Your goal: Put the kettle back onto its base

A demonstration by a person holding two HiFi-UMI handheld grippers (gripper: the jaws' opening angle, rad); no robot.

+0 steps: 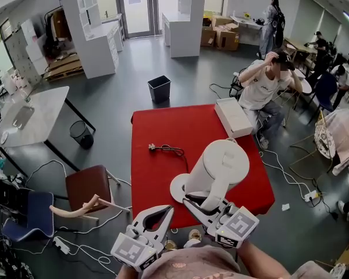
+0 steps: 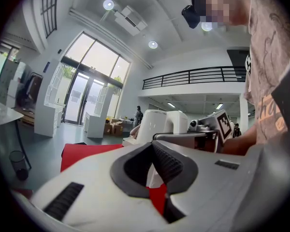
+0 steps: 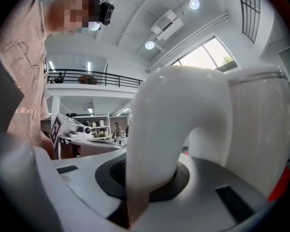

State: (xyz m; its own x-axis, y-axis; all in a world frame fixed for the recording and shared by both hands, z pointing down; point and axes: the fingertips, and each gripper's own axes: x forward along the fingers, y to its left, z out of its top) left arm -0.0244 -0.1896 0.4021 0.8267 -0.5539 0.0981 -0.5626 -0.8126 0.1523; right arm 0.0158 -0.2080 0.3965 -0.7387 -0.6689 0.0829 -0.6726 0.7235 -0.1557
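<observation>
Right gripper (image 1: 207, 206) is clamped on the kettle's (image 1: 221, 164) smooth, curved loop handle (image 3: 169, 129). The glossy white cylinder sits tilted over the right part of its flat round white base (image 1: 178, 188), near the front edge of the red cloth-topped table (image 1: 163, 127); can't tell if it's seated. Left gripper (image 1: 157, 215) is empty, ribbed dark pad tips pressed together, just left of the base.

red table (image 1: 157, 173) | white box (image 1: 233, 117) on its far-right corner | black bin (image 1: 159, 89) beyond | cardboard boxes (image 1: 221, 36), apparently, far back
</observation>
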